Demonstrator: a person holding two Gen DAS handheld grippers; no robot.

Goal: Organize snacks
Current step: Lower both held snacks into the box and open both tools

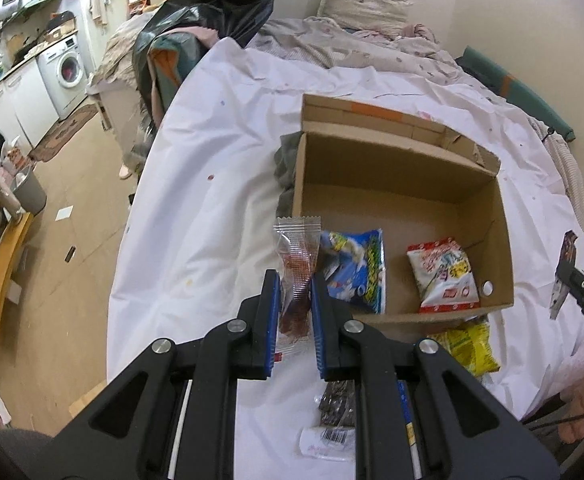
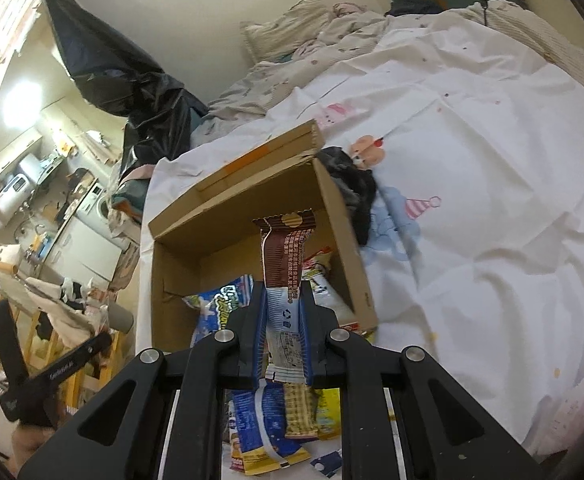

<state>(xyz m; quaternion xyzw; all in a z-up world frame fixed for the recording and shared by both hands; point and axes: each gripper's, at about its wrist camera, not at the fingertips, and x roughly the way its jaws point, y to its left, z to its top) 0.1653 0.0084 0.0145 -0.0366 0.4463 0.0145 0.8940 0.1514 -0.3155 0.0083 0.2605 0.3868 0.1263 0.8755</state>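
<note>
Cardboard box (image 1: 488, 216) sits open on the bed, 2 snack packets already inside. Left hand-held gripper (image 1: 296, 280) clamps a clear red-filled packet (image 1: 298, 256) just near of the box; right hand-held gripper (image 2: 283, 292) clamps a brown wafer bar (image 2: 281, 256). Next, likely carry both over the box and release.
</note>
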